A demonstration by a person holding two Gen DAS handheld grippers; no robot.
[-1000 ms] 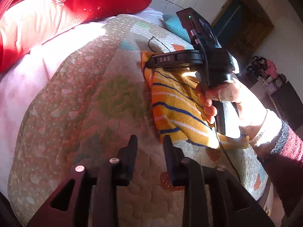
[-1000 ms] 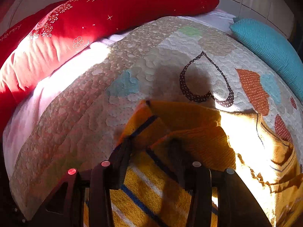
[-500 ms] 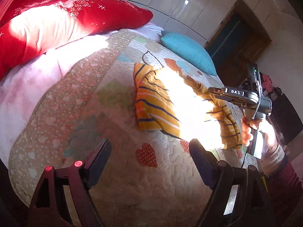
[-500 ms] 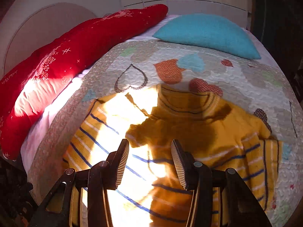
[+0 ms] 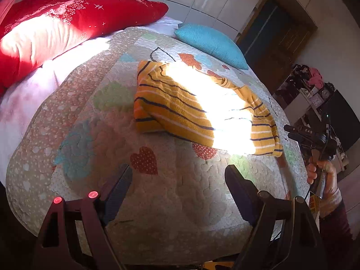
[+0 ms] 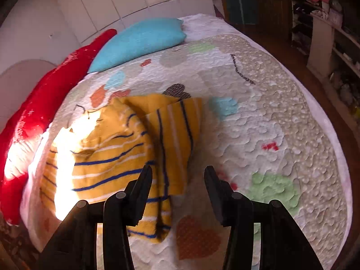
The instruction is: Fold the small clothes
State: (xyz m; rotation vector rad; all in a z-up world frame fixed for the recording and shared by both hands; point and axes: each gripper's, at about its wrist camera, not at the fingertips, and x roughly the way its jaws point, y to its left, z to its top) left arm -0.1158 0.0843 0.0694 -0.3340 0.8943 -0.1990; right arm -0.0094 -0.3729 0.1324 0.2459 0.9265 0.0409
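The small yellow knitted sweater with dark blue and white stripes lay flat on the patchwork quilt with coloured hearts, roughly in the middle of the bed and somewhat toward its head edge. Both sleeves seemed to be turned in over the body, so the garment made a compact oblong; a strong patch of sunlight washed out its centre, and there I could not read the folds. It probably lay spread like this because the soft quilt gave a wide, even support for the next fold. The left gripper was held above the quilt near the foot edge of the bed, its two dark fingers spread wide apart and pinching nothing. The right gripper hung over the lower end of the sweater, near the side edge of the bed, also with the fingers apart and empty; the right hand gripped its handle beyond that edge. I judged that both tools were kept off the cloth in order to choose a new hold. A long red pillow with white flowers and a turquoise textured cushion lay along the head edge, well apart from the sweater.
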